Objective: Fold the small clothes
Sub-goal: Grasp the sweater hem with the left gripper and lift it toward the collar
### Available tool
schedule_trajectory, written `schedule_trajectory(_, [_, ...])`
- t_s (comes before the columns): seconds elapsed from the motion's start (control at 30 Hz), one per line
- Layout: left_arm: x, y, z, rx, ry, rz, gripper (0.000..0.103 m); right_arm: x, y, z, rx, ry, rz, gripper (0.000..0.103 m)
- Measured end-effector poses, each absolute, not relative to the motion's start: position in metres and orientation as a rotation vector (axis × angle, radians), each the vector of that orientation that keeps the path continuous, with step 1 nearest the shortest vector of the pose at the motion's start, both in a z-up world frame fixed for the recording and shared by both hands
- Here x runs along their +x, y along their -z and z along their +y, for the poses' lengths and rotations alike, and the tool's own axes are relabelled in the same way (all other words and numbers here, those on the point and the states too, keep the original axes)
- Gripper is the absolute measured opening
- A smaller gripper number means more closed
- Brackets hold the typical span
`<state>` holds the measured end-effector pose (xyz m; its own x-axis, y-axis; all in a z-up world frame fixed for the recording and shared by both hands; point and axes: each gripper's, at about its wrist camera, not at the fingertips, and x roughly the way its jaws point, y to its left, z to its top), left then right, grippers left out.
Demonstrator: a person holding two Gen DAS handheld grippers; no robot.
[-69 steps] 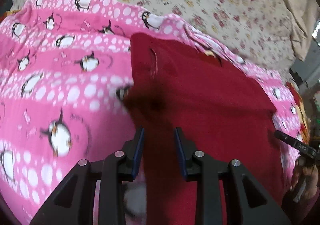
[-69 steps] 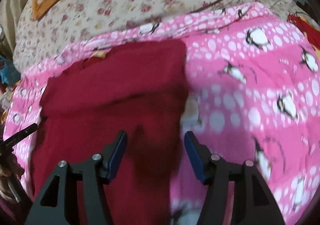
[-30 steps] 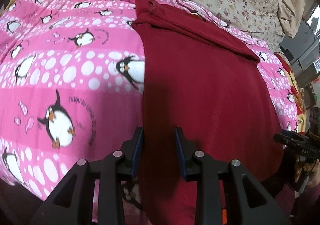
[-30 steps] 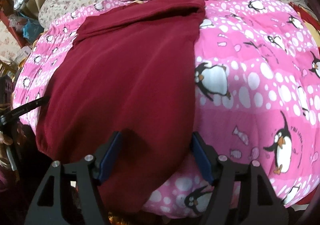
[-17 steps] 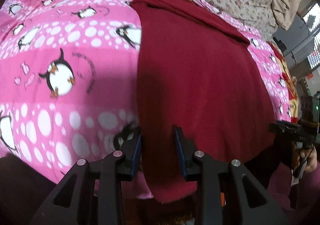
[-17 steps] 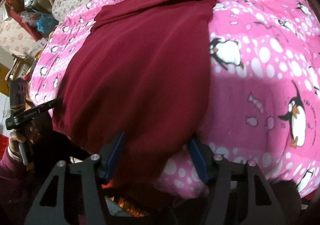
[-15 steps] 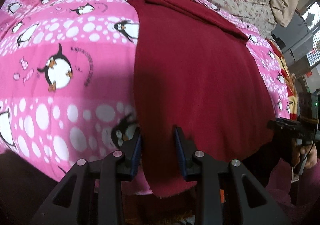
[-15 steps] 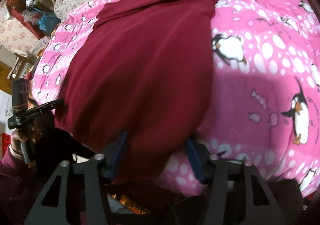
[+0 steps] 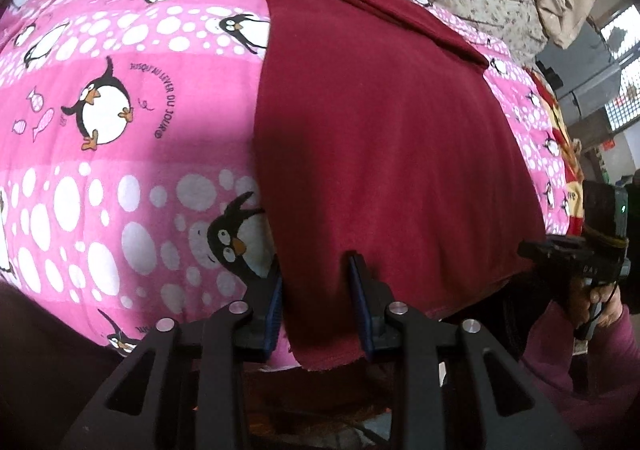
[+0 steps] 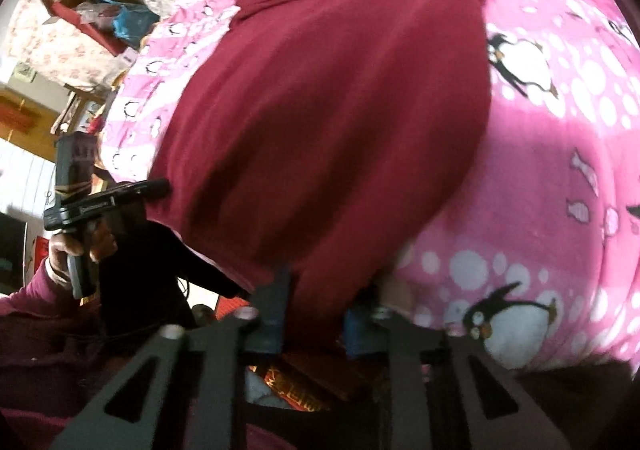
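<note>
Right gripper (image 10: 316,310), earlier spread wide over the maroon garment (image 10: 332,97), is now closing on its near hem, cloth between the fingers; both views have drawn back to the bed's near edge. Left gripper (image 9: 316,306) has narrowed slightly on the opposite hem corner.
</note>
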<state>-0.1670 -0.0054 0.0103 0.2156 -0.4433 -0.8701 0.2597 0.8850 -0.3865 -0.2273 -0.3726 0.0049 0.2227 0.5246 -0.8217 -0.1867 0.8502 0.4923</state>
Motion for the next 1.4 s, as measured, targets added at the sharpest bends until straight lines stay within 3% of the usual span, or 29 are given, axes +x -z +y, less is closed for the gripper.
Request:
schedule_trajectory(0.03, [-0.167, -0.010, -0.006, -0.172, 0.494, 1.267, 0.000, -0.228, -0.007, -0.372, 0.315, -0.505, 1.247, 0.014])
schedule_trajectory(0.8, [-0.156, -0.054, -0.013, -0.154, 0.516, 1.112, 0.000, -0.197, -0.062, -0.378, 0.373, -0.546, 0.979, 0.012])
schedule_trajectory(1.4, [-0.052, -0.103, -0.038, -0.249, 0.448, 0.873, 0.000, -0.119, -0.096, -0.407, 0.363, -0.324, 0.784, 0.012])
